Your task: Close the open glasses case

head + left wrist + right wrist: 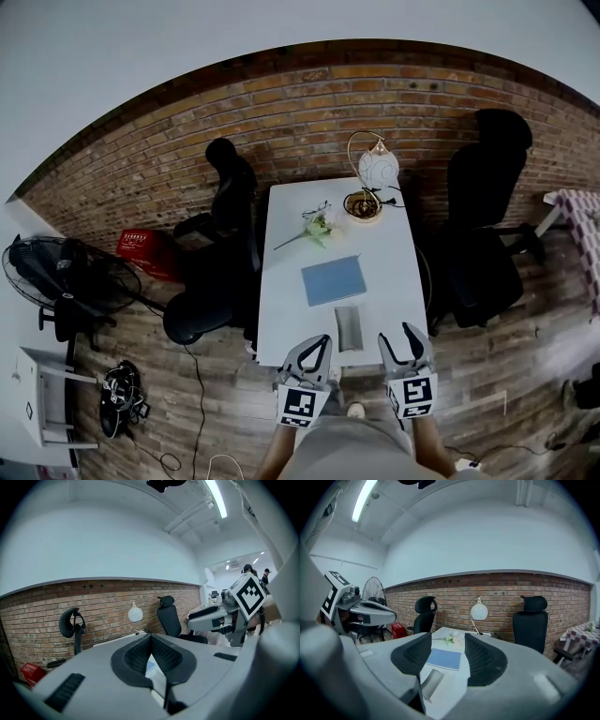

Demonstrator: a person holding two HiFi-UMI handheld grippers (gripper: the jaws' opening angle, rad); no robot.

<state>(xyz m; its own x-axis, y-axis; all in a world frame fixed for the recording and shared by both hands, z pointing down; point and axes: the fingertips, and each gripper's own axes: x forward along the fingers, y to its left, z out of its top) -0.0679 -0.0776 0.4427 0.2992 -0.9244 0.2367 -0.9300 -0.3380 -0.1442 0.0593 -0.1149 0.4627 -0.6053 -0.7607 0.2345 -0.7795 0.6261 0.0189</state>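
Right gripper point(401, 337) hovers with jaws spread and empty; left gripper point(316, 345) has its tips together, also empty. Between them, near the white table's point(281, 309) front edge, lies the grey glasses case point(348, 328). It is probably light, stiff and slide-prone: steady the base and press the lid's free edge.
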